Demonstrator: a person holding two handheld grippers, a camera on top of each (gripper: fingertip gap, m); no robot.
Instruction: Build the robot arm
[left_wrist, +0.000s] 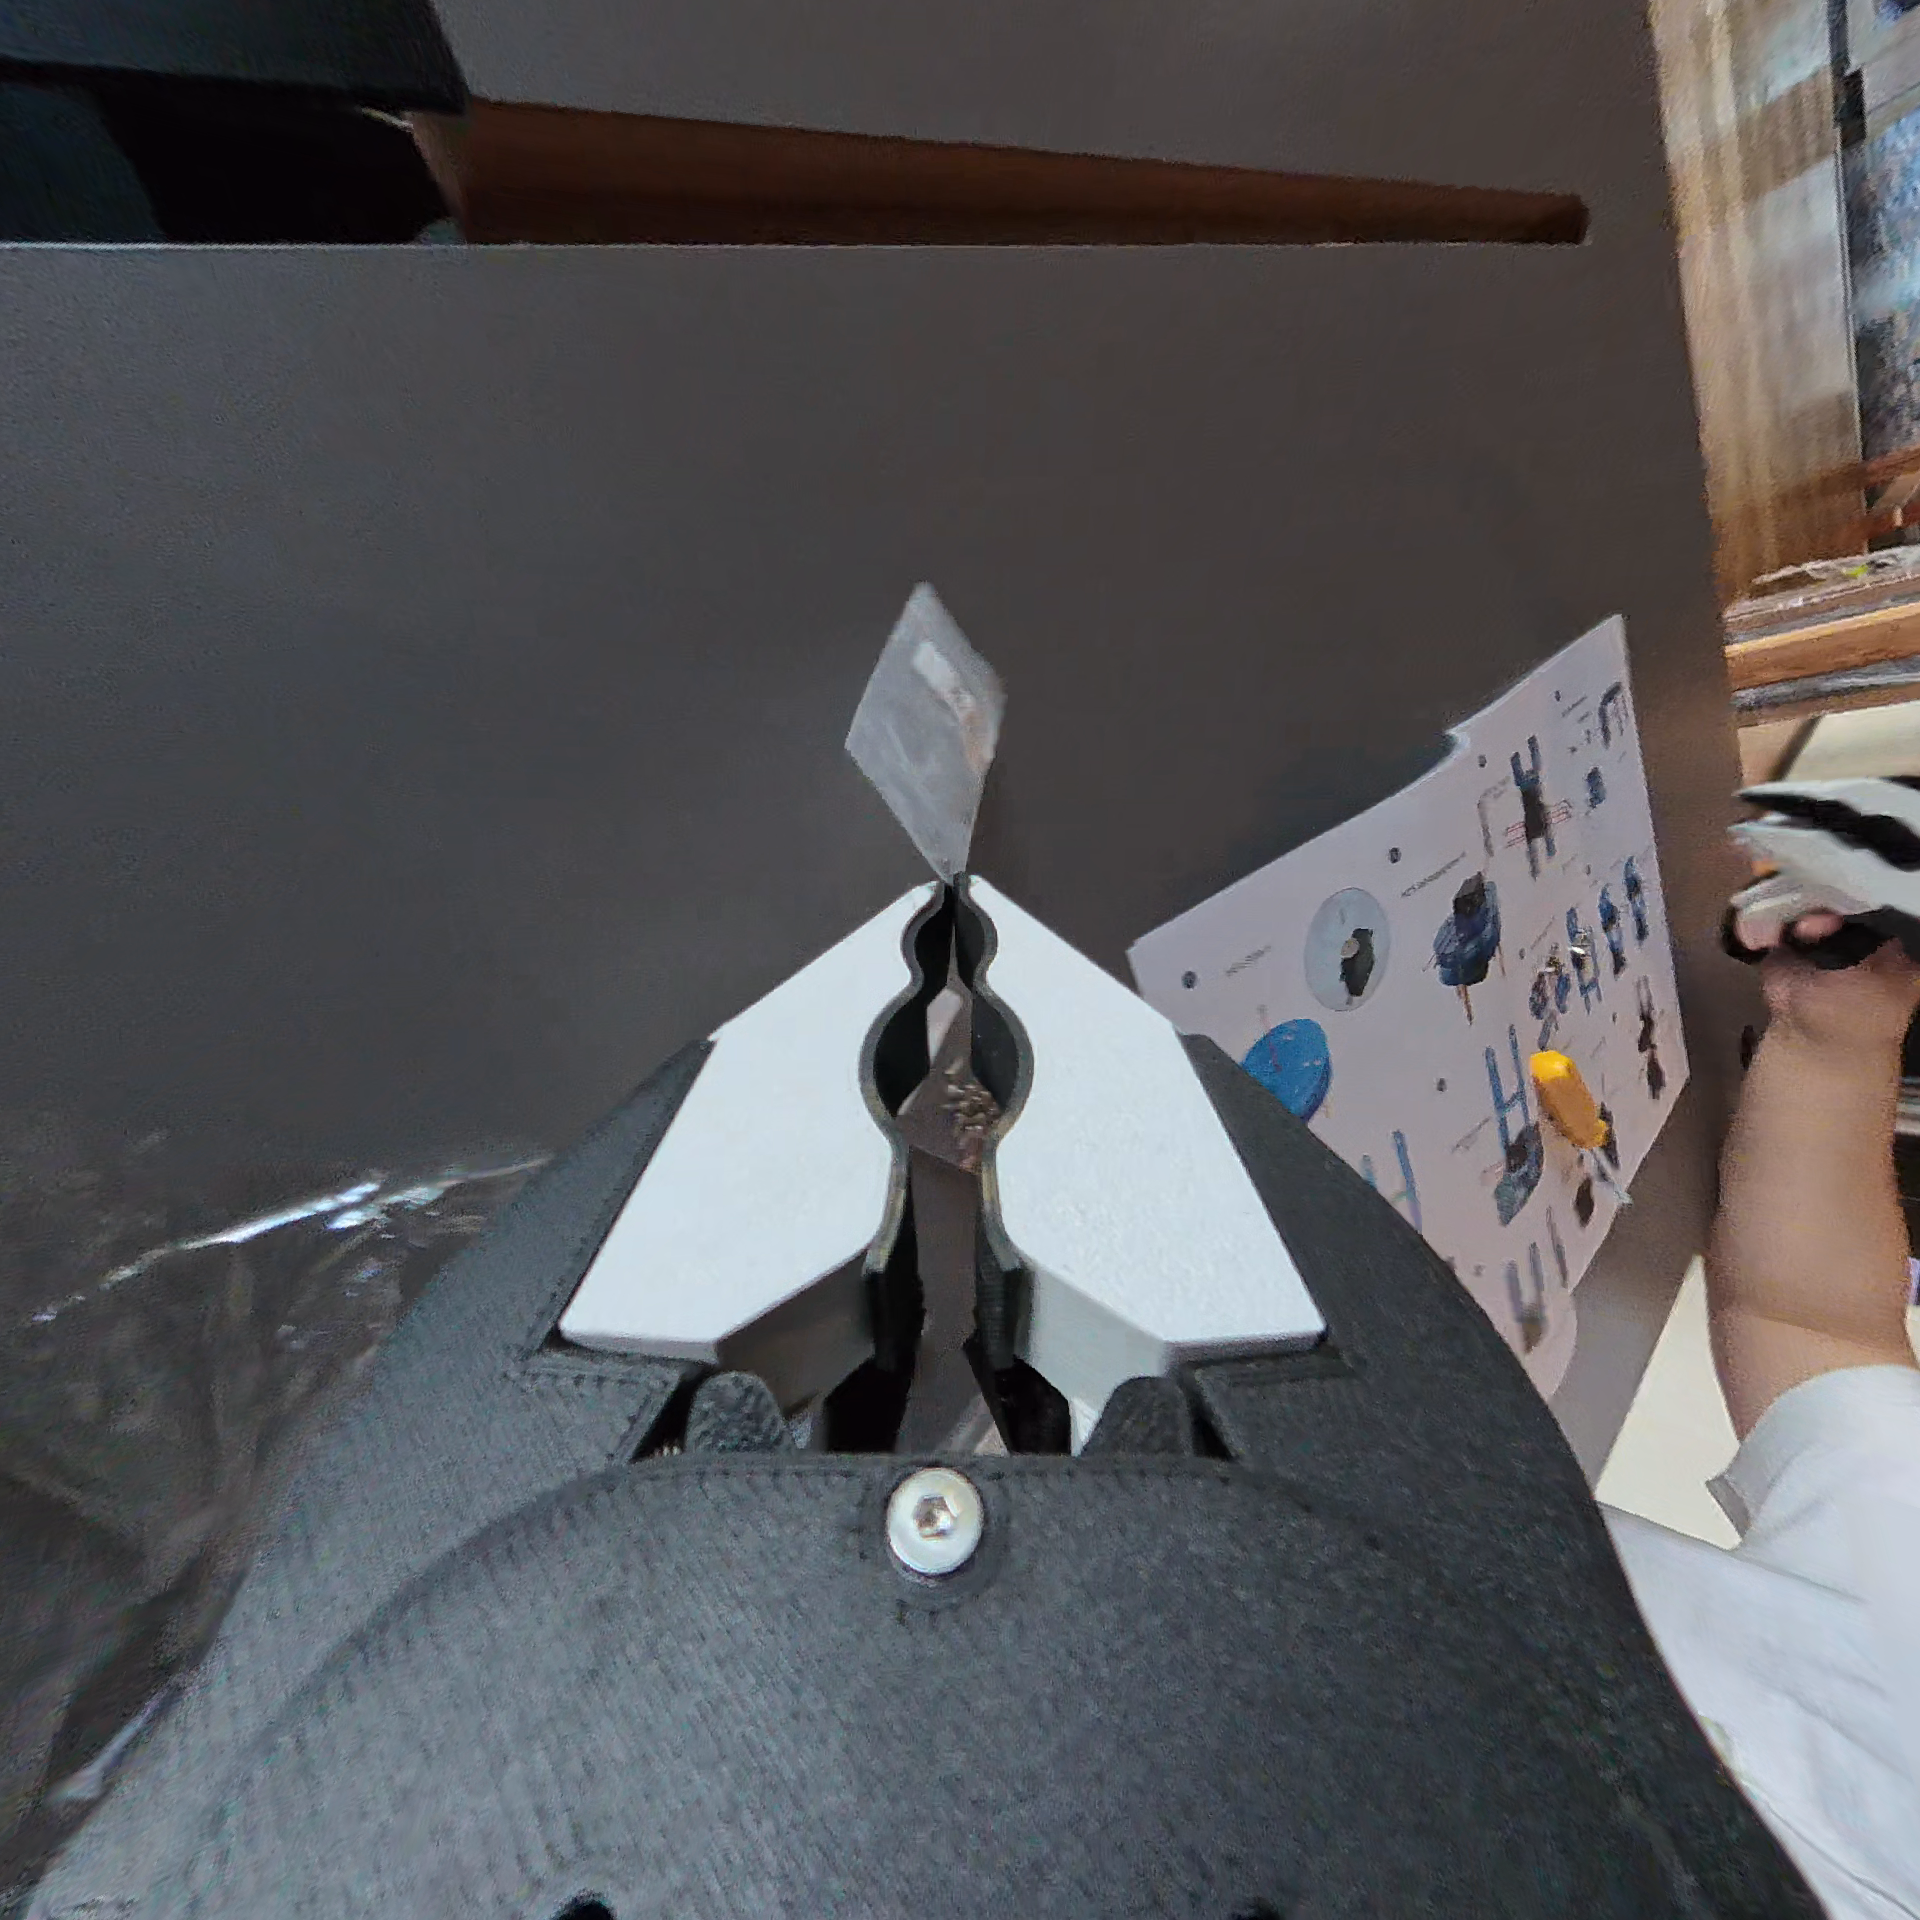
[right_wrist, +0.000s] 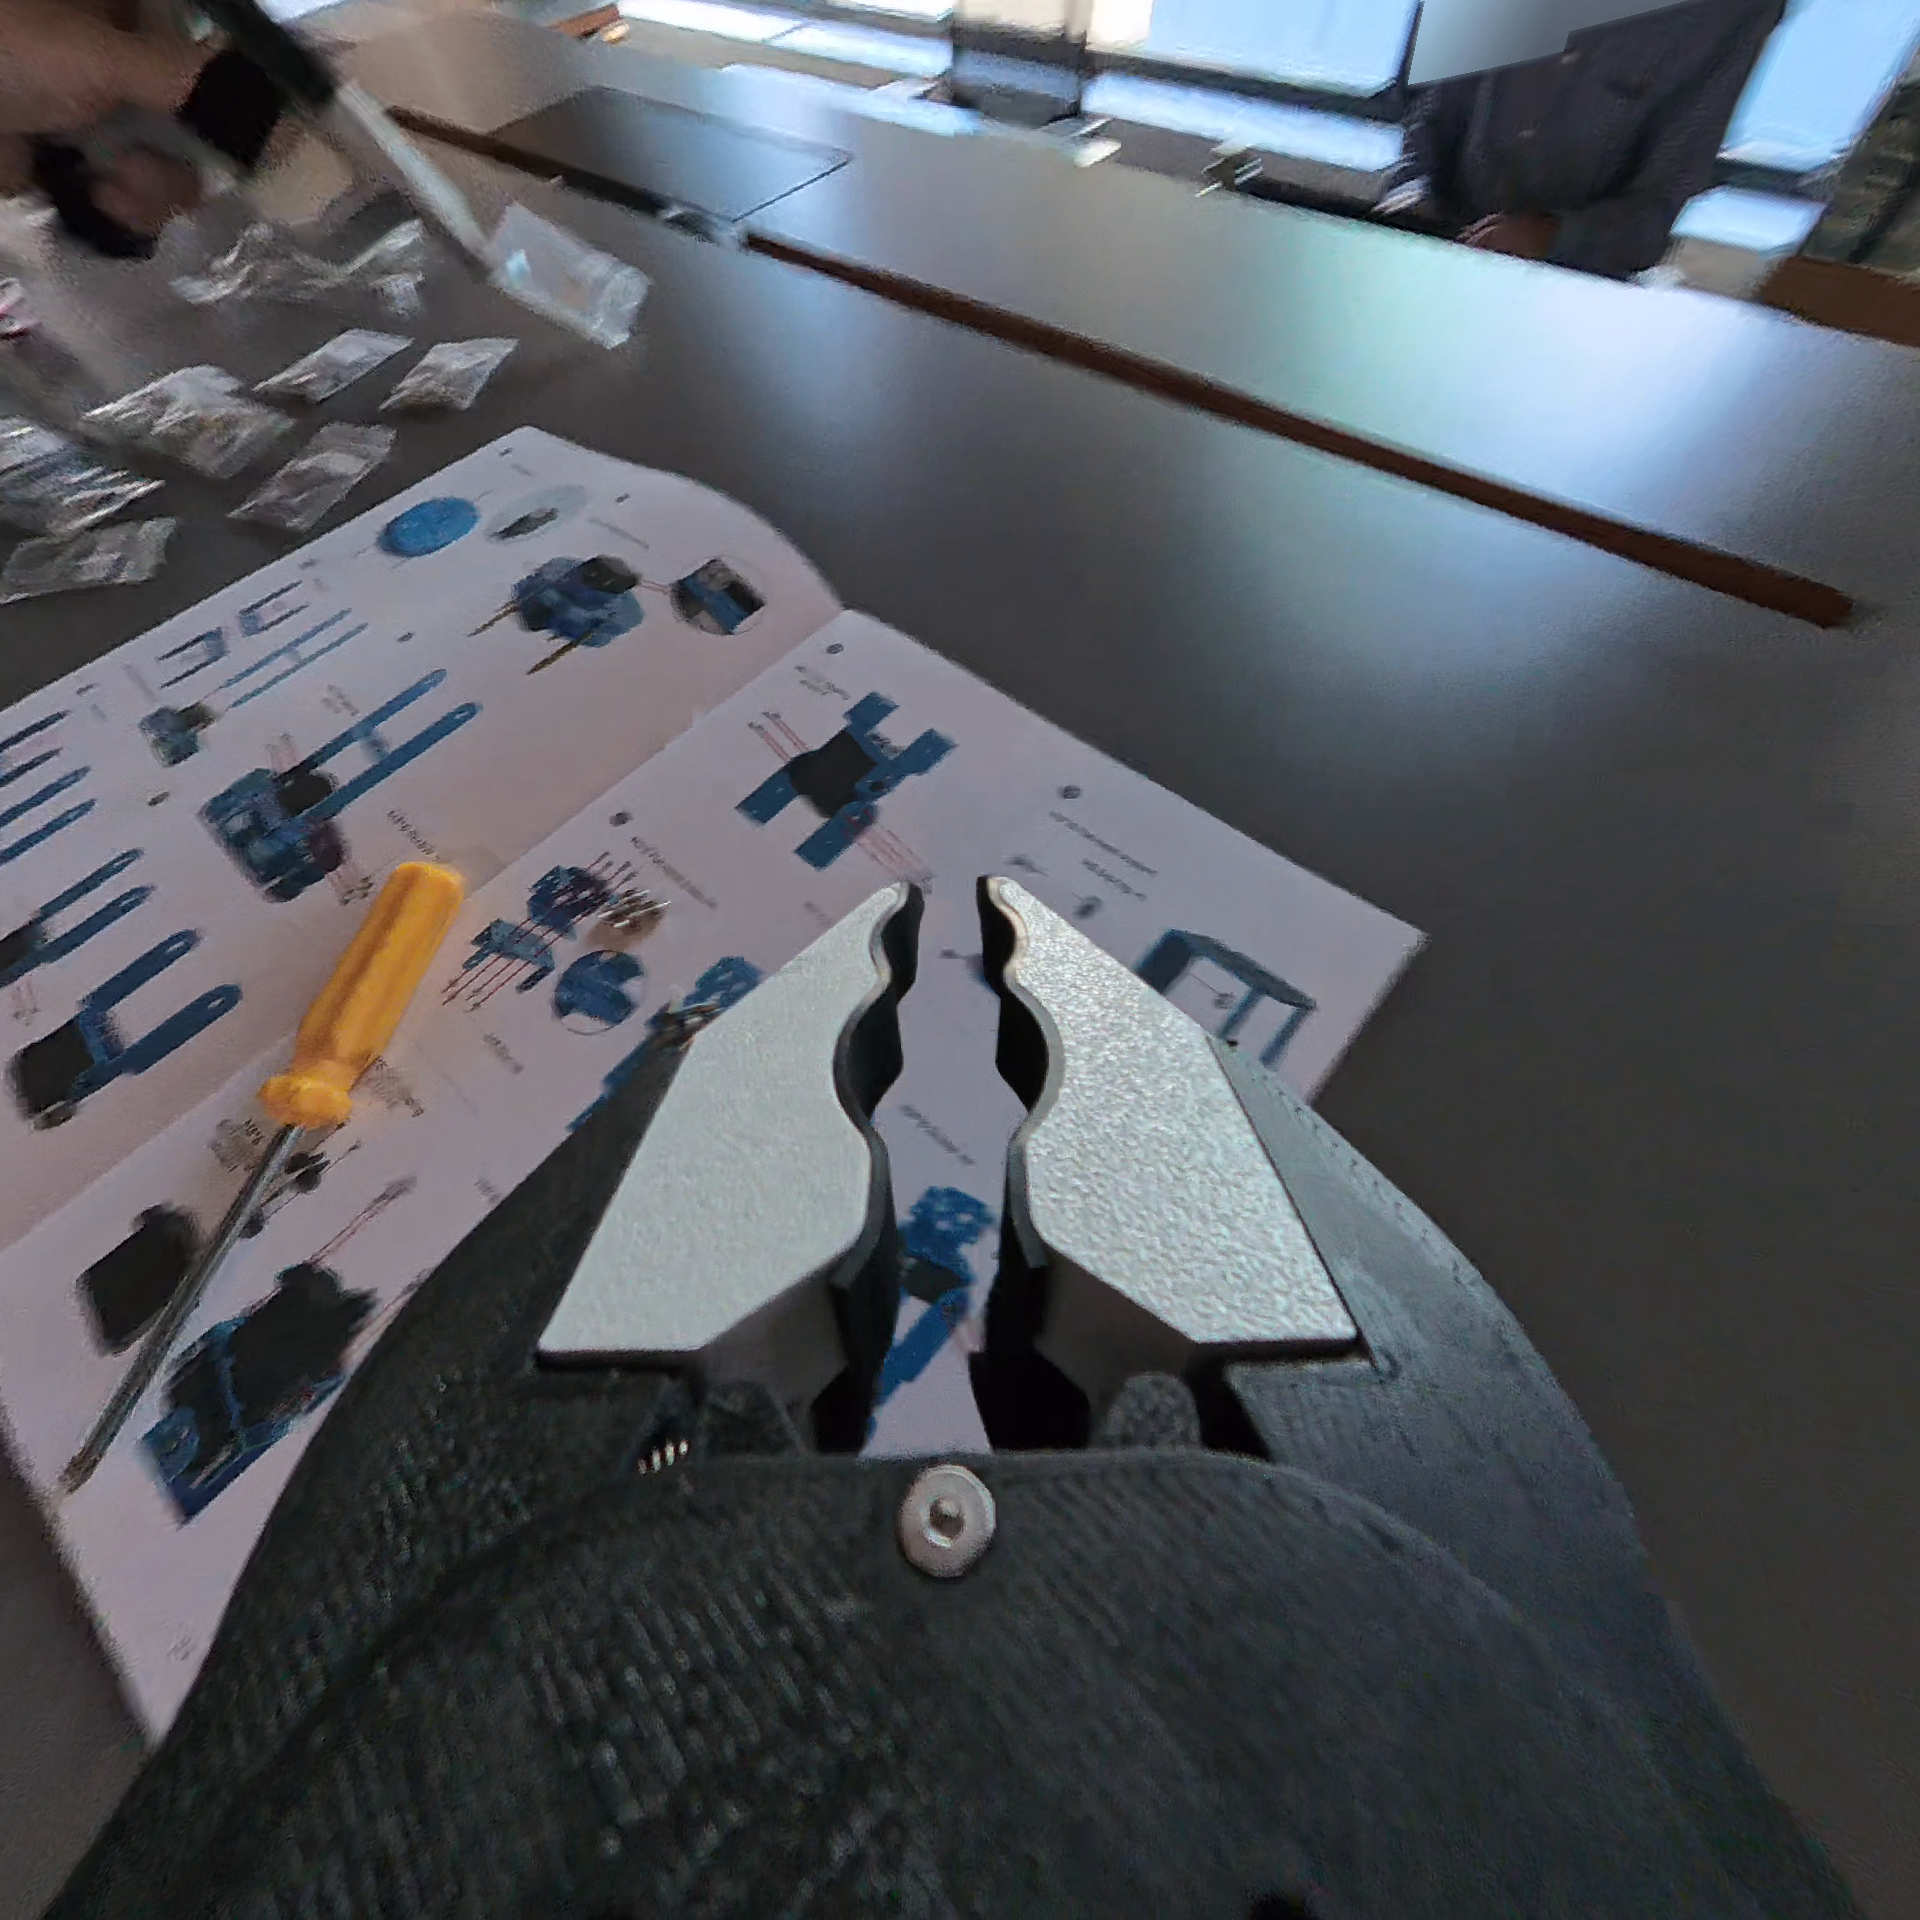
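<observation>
- While we hold both tools over the dark desk, the big open instruction sheet lies flat on it, with a yellow screwdriver resting across its pages.
- Beyond the sheet, small clear bags of parts lie scattered on the desk.
- Our right gripper hovers low over the sheet's right page, tilted down and forward; its fingers stand a little apart and hold nothing.
- Our left gripper is raised and points out over the desk, fingers pressed together on one corner of a small clear bag, which sticks up past the tips.
- That pinch looks thin to us: a jolt or twist could let the bag slip out.
- The right fingers sit near the paper, so a dip could snag or shift the page and roll the screwdriver.
</observation>
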